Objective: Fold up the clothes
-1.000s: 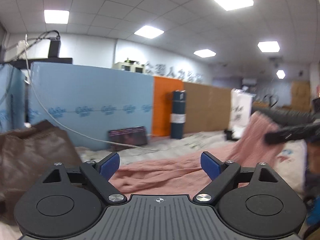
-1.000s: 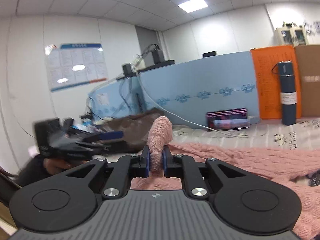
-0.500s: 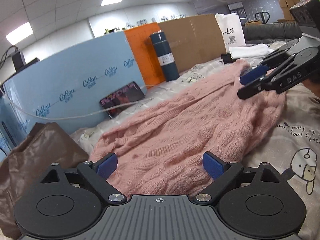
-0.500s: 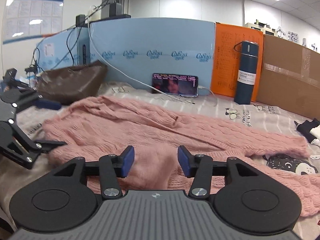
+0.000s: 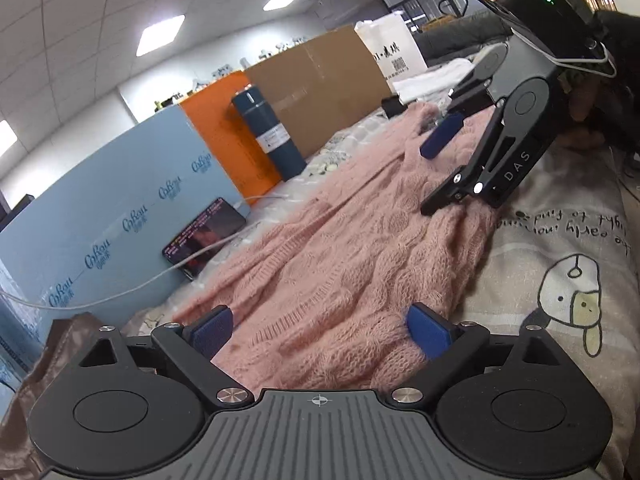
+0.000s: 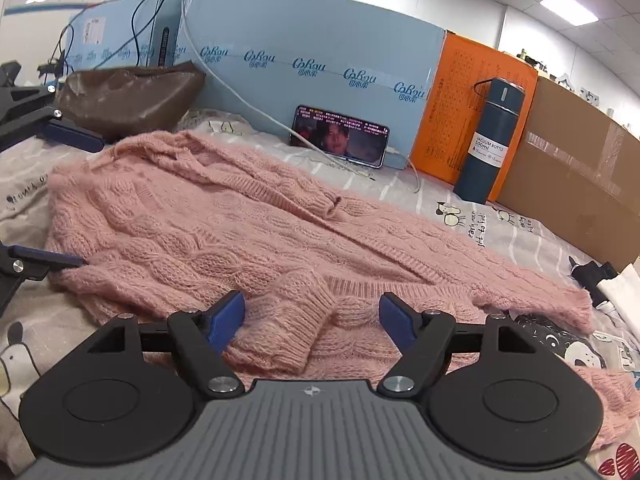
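Pale blue foam panel (image 6: 320, 52), orange board (image 6: 472, 92), cardboard box (image 5: 320, 92), white tiled ceiling with lit panels (image 5: 160, 34).

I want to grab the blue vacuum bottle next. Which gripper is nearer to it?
Right, probably. The vacuum bottle stands beyond the sweater ahead of the right gripper; the left gripper sits at the sweater's far end.

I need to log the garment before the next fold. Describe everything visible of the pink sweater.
The pink sweater is a fuzzy cable-knit, looking soft and thick, with ribbed edges. It lies spread and rumpled on the printed grey bedsheet, one ribbed cuff folded onto its body between the open right gripper fingers. The left gripper, also open, sits at its other end. Neither grips it.
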`<control>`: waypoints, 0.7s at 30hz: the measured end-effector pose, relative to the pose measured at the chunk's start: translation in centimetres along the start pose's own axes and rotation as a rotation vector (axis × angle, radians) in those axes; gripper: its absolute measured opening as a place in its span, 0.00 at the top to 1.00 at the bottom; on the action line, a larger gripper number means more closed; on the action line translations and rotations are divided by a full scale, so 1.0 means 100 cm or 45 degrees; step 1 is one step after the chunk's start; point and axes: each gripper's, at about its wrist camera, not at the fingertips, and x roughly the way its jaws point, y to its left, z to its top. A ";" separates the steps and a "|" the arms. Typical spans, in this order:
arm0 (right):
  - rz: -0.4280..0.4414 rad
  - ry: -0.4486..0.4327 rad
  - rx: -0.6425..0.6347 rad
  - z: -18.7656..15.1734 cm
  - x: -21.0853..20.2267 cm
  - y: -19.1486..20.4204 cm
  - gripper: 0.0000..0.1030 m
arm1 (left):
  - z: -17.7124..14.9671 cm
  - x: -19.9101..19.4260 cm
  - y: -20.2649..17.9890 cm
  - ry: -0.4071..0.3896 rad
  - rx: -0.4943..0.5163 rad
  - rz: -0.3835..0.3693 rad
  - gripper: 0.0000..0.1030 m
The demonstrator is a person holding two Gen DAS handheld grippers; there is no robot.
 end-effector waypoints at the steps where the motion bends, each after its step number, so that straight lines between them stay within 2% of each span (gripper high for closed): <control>1: 0.006 -0.014 0.015 0.000 -0.003 -0.003 0.30 | -0.001 -0.003 0.002 -0.016 -0.007 0.005 0.07; 3: 0.024 -0.069 0.045 -0.003 -0.012 -0.011 0.27 | -0.003 -0.011 0.007 -0.056 -0.026 0.017 0.06; 6: 0.077 -0.163 0.056 -0.010 -0.032 -0.023 0.14 | -0.010 -0.026 0.013 -0.111 -0.106 0.030 0.06; 7: 0.077 -0.168 0.054 -0.011 -0.035 -0.024 0.10 | -0.012 -0.030 0.015 -0.113 -0.127 0.019 0.06; 9: 0.079 -0.178 0.047 -0.014 -0.043 -0.027 0.09 | -0.013 -0.032 0.015 -0.077 -0.142 -0.028 0.06; 12: 0.115 -0.151 0.009 -0.021 -0.049 -0.027 0.09 | -0.013 -0.033 0.010 -0.009 -0.122 -0.095 0.06; 15: 0.166 -0.115 -0.034 -0.026 -0.056 -0.032 0.09 | -0.012 -0.029 0.005 0.054 -0.086 -0.104 0.06; 18: 0.207 -0.066 -0.092 -0.030 -0.063 -0.038 0.09 | -0.011 -0.018 0.002 0.109 -0.042 -0.065 0.06; 21: 0.179 0.011 -0.182 -0.033 -0.068 -0.046 0.09 | -0.008 -0.009 0.002 0.119 -0.018 -0.039 0.06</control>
